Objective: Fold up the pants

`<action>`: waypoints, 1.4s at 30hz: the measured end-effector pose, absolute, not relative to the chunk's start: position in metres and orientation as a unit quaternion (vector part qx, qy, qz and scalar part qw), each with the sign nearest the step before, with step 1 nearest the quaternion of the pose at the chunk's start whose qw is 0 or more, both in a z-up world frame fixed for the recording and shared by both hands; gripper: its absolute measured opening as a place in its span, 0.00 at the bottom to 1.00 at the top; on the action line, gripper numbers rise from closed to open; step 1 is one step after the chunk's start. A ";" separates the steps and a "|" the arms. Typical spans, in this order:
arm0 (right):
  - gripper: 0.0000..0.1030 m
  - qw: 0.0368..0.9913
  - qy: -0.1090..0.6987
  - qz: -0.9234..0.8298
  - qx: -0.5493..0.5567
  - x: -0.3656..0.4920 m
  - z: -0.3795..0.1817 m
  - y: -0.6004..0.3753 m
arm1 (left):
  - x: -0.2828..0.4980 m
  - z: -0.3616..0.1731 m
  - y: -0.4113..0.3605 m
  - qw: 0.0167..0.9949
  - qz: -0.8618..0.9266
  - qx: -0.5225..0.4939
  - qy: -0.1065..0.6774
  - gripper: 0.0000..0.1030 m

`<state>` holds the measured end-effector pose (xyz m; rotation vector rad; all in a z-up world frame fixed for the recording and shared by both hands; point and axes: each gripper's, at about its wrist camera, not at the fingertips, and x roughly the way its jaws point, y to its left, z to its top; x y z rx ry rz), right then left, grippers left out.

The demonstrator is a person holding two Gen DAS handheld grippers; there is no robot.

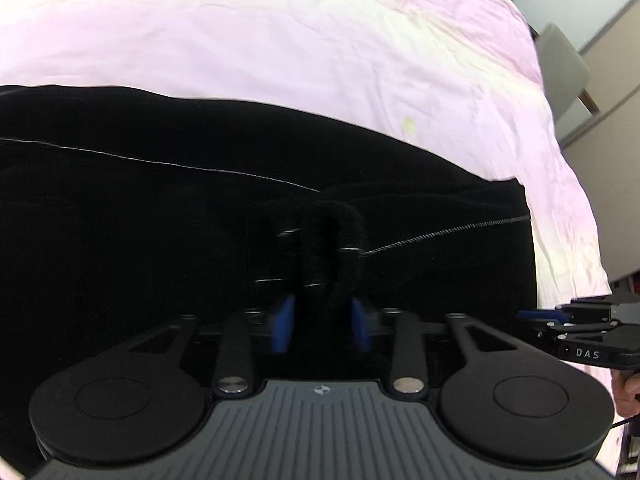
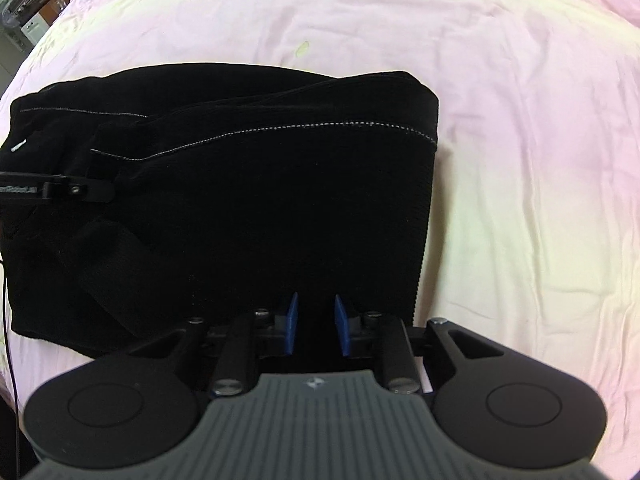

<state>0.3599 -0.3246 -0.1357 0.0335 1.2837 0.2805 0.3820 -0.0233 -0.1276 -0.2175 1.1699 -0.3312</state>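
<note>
left wrist view first: my left gripper (image 1: 320, 276) points steeply down onto the black pants (image 1: 160, 200), which lie across the pink sheet (image 1: 280, 40) of the bed. its blue pads (image 1: 285, 322) stand apart, and a dark roll of the pants' cloth rises between them. the fingers are blurred and black against black, so i cannot tell whether the pads press on that cloth or only stand around it. a thin line of pale stitching (image 1: 440, 232) runs out from the roll toward the right edge of the pants. at the right border my right gripper shows from the side, low over the near edge of the pants. beyond the bed, upper right, stands a grey chair (image 1: 560, 68).

from the right wrist view the pants (image 2: 260, 208) look like a folded, roughly square stack in the middle of the sheet (image 2: 520, 160), with a dotted seam (image 2: 320, 125) across the top layer. my right gripper (image 2: 316, 320) hangs over the near edge of the stack. its blue pads (image 2: 291, 322) are a narrow gap apart, with only dark cloth visible behind the gap and no fold pinched between them. my left gripper (image 2: 96, 192) comes in from the left border and reaches onto the left part of the stack. a small yellowish stain (image 2: 302, 48) marks the sheet beyond the pants.
</note>
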 end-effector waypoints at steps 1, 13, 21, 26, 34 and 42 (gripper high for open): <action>0.18 0.790 0.598 0.133 0.015 0.361 -0.135 -0.325 | 0.381 -0.124 -0.020 0.820 -0.150 -0.099 0.544 0.65; 0.18 0.798 0.587 0.137 0.021 0.353 -0.141 -0.332 | 0.377 -0.152 -0.020 0.811 -0.133 -0.147 0.551 0.46; 0.20 0.807 0.570 0.155 0.024 0.348 -0.114 -0.330 | 0.374 -0.078 -0.027 0.854 -0.198 -0.068 0.477 0.22; 0.17 0.834 0.535 0.132 0.028 0.365 -0.097 -0.334 | 0.397 -0.106 -0.017 0.835 -0.168 -0.038 0.523 0.22; 0.10 0.853 0.516 0.079 0.011 0.422 -0.129 -0.332 | 0.399 -0.142 -0.009 0.823 -0.159 -0.042 0.543 0.29; 0.04 0.833 0.551 0.041 0.029 0.454 -0.173 -0.334 | 0.402 -0.150 -0.014 0.818 -0.162 -0.050 0.549 0.34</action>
